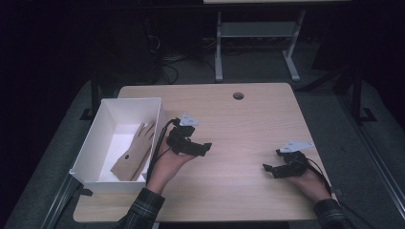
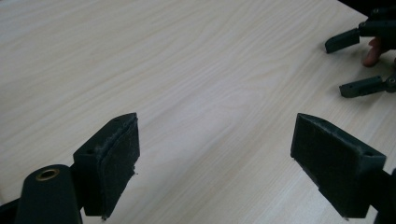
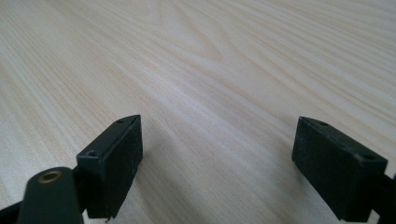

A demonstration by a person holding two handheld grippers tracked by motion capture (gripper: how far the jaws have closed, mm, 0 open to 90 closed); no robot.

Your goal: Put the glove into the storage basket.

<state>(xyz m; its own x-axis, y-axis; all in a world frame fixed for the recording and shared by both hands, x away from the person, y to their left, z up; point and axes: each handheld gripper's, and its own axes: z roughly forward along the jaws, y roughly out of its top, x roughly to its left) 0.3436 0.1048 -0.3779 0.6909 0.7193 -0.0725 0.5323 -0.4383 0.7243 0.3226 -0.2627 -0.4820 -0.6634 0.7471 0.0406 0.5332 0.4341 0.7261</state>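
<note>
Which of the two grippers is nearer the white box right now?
The left gripper, held just beside the white box that contains the tan glove. The right gripper sits far across the table, near its right edge.

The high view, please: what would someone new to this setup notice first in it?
Most likely the white box at the table's left edge, with a tan glove lying flat inside it. Next come the two black grippers over the bare wood: the left gripper just right of the box, the right gripper near the table's right side, both with jaws wide apart and holding nothing.
</note>
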